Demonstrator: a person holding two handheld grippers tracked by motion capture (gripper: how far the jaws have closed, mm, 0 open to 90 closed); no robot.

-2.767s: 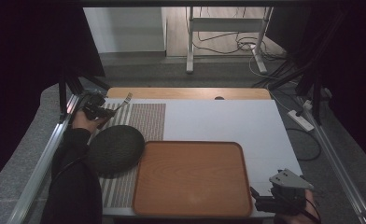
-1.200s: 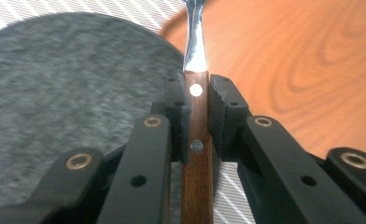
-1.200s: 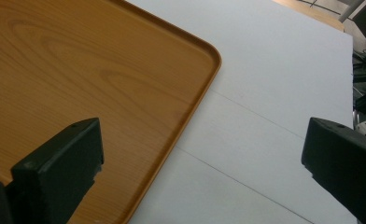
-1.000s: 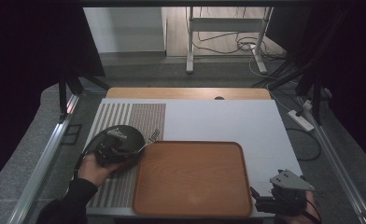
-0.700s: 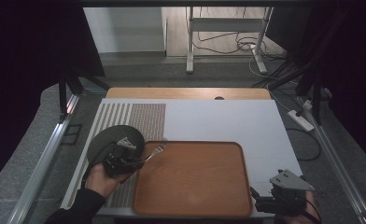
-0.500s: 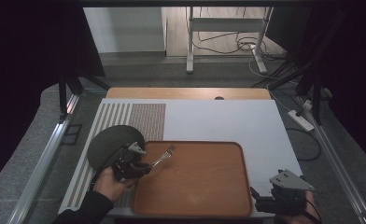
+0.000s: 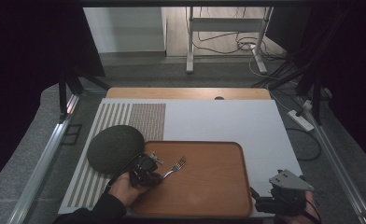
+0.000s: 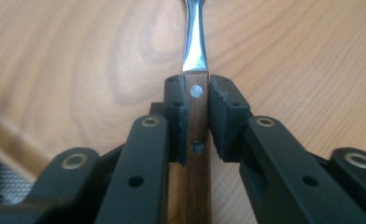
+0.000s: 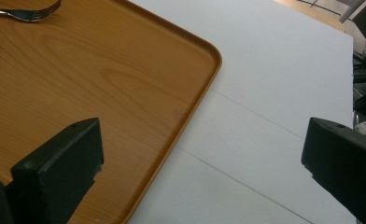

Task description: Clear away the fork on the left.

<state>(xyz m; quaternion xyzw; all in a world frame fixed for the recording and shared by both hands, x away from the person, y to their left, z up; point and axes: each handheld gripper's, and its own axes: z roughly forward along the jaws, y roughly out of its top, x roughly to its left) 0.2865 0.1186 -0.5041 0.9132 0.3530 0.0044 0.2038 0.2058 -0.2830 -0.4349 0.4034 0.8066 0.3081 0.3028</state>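
Note:
A fork point(image 7: 174, 166) with a wooden handle point(image 8: 197, 121) and steel tines lies low over the left part of the brown wooden tray point(image 7: 209, 191). My left gripper point(image 7: 156, 173) is shut on the handle, and its pads point(image 8: 176, 107) flank it on both sides in the left gripper view. The jaws have just been opening slightly, with the handle still between them. My right gripper point(image 7: 258, 198) stands open at the tray's near right corner, nothing between its jaws point(image 9: 202, 144). The fork's tines point(image 9: 27, 14) and the tray's rim point(image 9: 204, 84) appear in the right gripper view.
A dark round plate point(image 7: 116, 147) sits on a striped placemat point(image 7: 139, 116) left of the tray. A white board point(image 7: 218, 119) covers the table behind and to the right. Metal rails run along both table sides, and cables lie on the floor at the right.
My left gripper carried the fork from over the dark plate rightward and toward the near edge, down onto the tray's left side. The right gripper stayed where it was.

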